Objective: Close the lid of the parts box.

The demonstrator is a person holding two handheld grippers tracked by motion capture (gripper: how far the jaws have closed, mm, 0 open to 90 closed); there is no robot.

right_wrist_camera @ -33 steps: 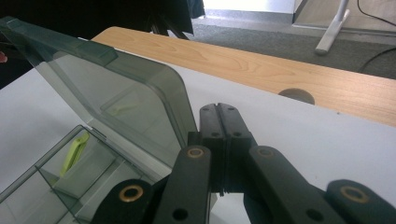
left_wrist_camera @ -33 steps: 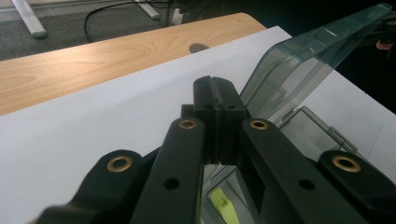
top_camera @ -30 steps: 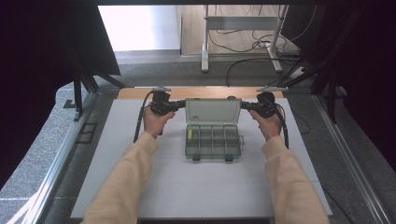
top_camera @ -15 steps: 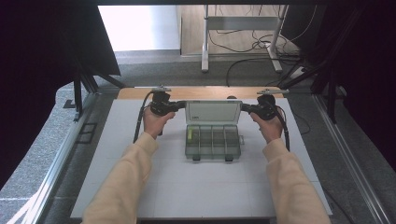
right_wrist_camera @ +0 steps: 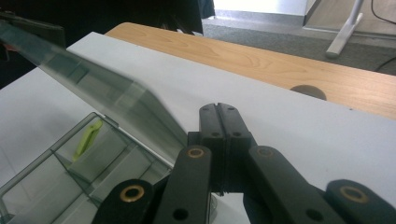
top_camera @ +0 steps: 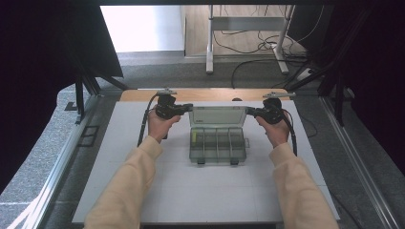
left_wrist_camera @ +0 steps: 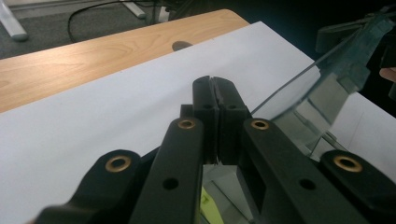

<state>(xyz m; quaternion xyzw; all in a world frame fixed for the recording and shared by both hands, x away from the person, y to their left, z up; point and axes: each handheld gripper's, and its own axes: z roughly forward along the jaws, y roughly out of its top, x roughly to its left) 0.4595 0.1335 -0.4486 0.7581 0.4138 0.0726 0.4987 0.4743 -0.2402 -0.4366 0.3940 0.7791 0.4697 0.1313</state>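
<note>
High view: a clear plastic compartment box (top_camera: 218, 143) sits near the middle of the white bench (top_camera: 143, 191), toward its far edge, with its lid (top_camera: 217, 116) raised at the back. Two sleeved forearms reach in from the near edge; the left claw (top_camera: 188, 107) meets the lid's left end and the right claw (top_camera: 249, 111) its right end, each clenched. Whether they pinch the lid's edge or merely steady it cannot be told from above. Left gripper view: the black jaws are pressed together just beside the tilted, see-through lid (left_wrist_camera: 327, 79), with the wooden far edge (left_wrist_camera: 93, 51) of the bench beyond. Right gripper view: its jaws are likewise shut beside the lid (right_wrist_camera: 93, 88), and here the open compartments show, one holding a small yellow-green piece (right_wrist_camera: 88, 137), barely visible from above. The step in hand appears to be holding the lid open; next probably calls for lowering both ends evenly or freeing one claw to reach inside.
</note>
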